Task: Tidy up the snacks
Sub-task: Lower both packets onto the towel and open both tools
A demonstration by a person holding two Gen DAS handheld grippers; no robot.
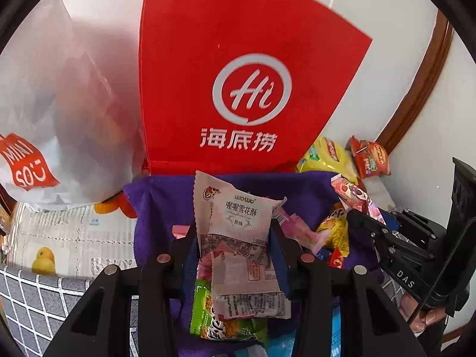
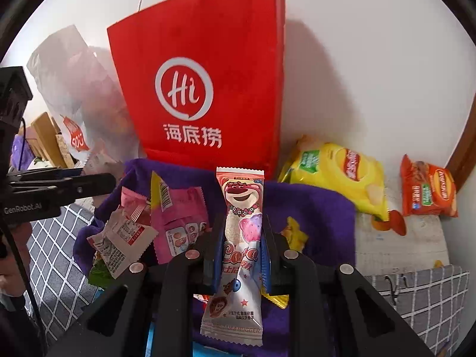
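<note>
Left wrist view: left gripper point(image 1: 235, 238) is clamped on a white snowflake-crisp packet point(image 1: 235, 223), held upright between the fingers over the purple cloth point(image 1: 154, 208). Right gripper point(image 2: 242, 247) pinches a pink bear candy bar point(image 2: 242, 238) the same way, upright. Red paper bag point(image 2: 205, 74) stands just behind the cloth; yellow chip bag point(image 2: 336, 178) lies to its right.

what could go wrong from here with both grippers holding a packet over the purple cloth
1. The left gripper clamps the white snowflake-crisp packet by its thin sides; it is already crumpled and might slip or crush.
2. The right gripper pinches the long pink bear packet mid-length, so the free lower end could swing and snag loose snacks on the purple cloth.
3. The red paper bag stands upright close behind; a bump might tip it.
</note>
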